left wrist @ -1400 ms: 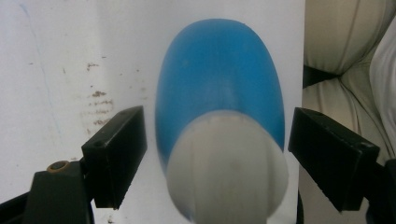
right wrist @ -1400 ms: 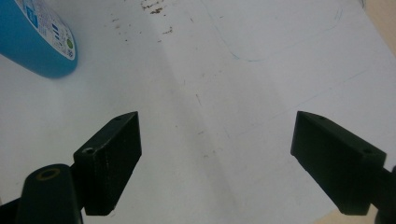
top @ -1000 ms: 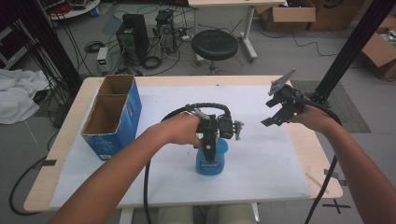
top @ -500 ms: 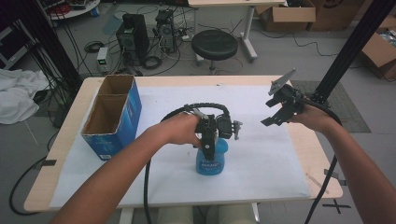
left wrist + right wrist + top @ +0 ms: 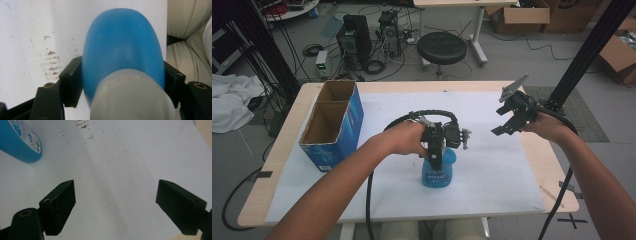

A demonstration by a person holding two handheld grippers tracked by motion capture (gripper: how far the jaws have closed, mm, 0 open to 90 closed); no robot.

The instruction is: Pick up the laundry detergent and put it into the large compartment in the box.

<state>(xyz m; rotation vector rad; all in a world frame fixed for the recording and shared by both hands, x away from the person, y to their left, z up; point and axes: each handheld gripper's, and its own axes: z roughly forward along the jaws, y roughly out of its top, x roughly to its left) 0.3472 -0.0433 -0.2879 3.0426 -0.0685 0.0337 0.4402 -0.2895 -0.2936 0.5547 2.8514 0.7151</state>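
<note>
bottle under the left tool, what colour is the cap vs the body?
The bottle has a blue body and a white cap; the left gripper view shows it best.

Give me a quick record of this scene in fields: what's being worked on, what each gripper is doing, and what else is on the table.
item in hand: blue bottle, upright on the white sheet
left gripper: comes down from above; jaws have just been closing and now press both sides of the bottle below its white cap
right gripper: jaws wide apart, nothing between them, held above the sheet to the right of the bottle
also on table: blue cardboard box, open top, two compartments, at the left
</note>
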